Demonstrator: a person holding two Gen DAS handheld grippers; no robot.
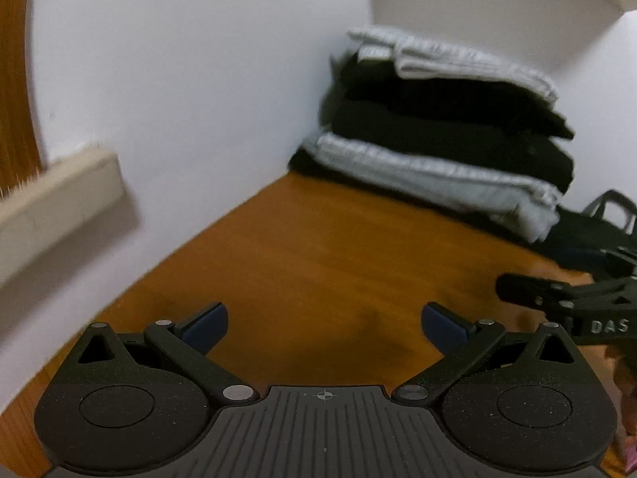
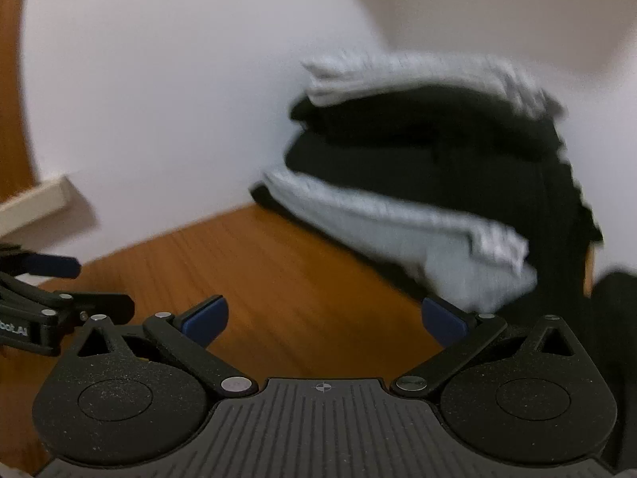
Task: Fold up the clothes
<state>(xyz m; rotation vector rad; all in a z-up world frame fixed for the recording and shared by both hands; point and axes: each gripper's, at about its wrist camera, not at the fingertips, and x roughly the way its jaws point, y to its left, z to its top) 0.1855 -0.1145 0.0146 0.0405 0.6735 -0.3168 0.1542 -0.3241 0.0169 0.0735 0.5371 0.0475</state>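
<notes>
A stack of folded clothes [image 1: 438,131] in alternating grey and black layers sits in the corner of the wooden table [image 1: 310,247], against the white wall. The right wrist view shows the same stack [image 2: 418,183] closer and blurred. My left gripper [image 1: 324,326] hovers open above bare wood, well short of the stack, with nothing between its blue pads. My right gripper [image 2: 324,318] is open too and empty, its right finger close to the stack's lower grey layer. Each gripper appears at the edge of the other's view.
A dark garment [image 1: 589,239] lies on the table to the right of the stack. A beige ledge [image 1: 59,199] sticks out from the white wall [image 1: 179,79] at the left. Bare wood stretches between the grippers and the stack.
</notes>
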